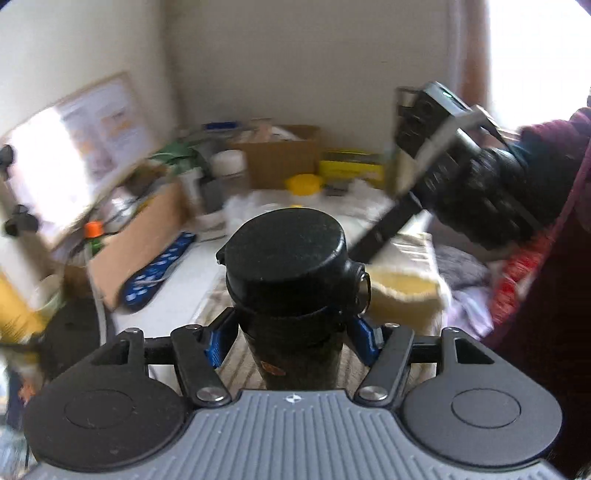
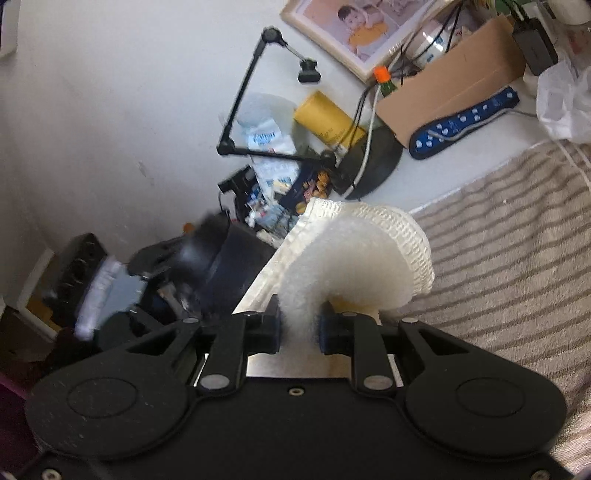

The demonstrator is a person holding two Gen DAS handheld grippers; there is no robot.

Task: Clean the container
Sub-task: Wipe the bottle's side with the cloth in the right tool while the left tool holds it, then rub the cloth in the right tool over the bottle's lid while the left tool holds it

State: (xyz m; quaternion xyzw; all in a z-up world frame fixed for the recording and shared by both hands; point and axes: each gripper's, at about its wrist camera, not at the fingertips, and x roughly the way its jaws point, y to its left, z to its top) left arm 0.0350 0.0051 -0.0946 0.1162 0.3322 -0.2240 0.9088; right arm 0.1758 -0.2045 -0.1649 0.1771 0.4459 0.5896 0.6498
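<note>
A black lidded flask [image 1: 286, 280] stands upright between my left gripper's blue-padded fingers [image 1: 218, 341]; my left gripper [image 1: 291, 341] is shut on its body. The flask also shows blurred in the right wrist view [image 2: 221, 258], left of the cloth. My right gripper [image 2: 299, 328] is shut on a folded white and yellow cleaning cloth [image 2: 354, 258]. In the left wrist view the cloth [image 1: 402, 291] sits just right of the flask's lid hinge, with the right gripper [image 1: 384, 229] above it in a gloved hand [image 1: 480, 199].
A striped towel [image 2: 509, 240] covers the surface below. A cardboard box [image 2: 450, 88], a blue power strip [image 2: 465, 122], a yellow tube [image 2: 325, 118], a black stand [image 2: 243, 92] and a framed picture [image 2: 354, 29] crowd the far side. Yellow containers [image 1: 304, 182] sit at the back.
</note>
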